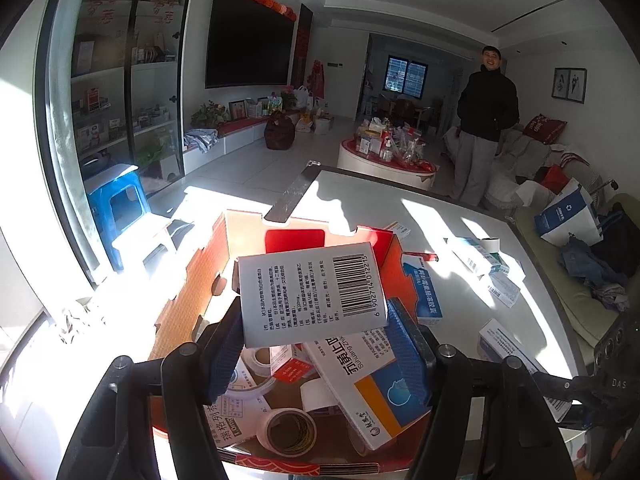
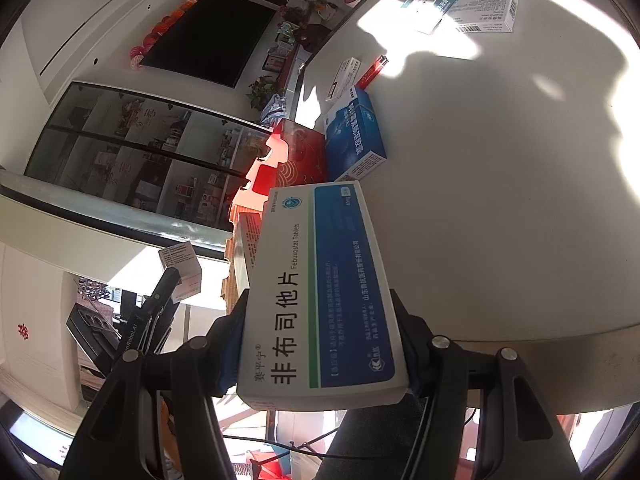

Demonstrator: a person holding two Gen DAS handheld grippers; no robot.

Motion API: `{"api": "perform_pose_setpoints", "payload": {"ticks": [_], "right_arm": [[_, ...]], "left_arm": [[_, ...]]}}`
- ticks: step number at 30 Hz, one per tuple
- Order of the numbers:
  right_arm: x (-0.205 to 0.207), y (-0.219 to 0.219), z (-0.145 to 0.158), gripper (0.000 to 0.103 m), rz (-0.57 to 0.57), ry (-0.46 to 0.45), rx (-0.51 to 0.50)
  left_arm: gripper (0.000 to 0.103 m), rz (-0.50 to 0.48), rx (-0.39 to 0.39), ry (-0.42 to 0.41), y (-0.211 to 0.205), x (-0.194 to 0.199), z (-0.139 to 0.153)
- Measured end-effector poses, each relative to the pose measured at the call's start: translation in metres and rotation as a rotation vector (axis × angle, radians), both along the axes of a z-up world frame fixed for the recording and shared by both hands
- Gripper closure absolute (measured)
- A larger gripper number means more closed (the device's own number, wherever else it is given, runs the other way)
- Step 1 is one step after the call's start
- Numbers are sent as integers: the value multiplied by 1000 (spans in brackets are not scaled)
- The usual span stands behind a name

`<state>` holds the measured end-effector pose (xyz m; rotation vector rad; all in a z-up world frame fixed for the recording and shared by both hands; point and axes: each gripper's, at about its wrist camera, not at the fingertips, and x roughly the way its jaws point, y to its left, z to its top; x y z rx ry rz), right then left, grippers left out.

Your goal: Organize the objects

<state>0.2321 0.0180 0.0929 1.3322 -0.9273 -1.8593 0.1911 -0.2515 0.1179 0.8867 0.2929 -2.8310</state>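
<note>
Your left hand-held gripper [image 1: 316,330] is clamped on a white barcode box [image 1: 312,292] at frame centre, above the open red carton [image 1: 192,292] of medicine packs. Your right hand-held gripper [image 2: 320,340] is clamped on a blue-and-white tablet box [image 2: 320,292], lower centre, over the worktop [image 2: 500,200] edge.

Black grippers [image 1: 316,344] — blue ribbed pads [image 1: 404,344]
</note>
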Motion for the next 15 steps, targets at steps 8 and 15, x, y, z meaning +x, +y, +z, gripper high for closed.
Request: {"api": "perform_pose_setpoints", "payload": {"ticks": [8,15], "right_arm": [[-4,-18,10,42,37,25,-9],[-15,-24,19,42,41,22,-76]], "left_arm": [[31,-6,3,3,0,-1,1],[31,-3,15,-26,0,-8,-3]]}}
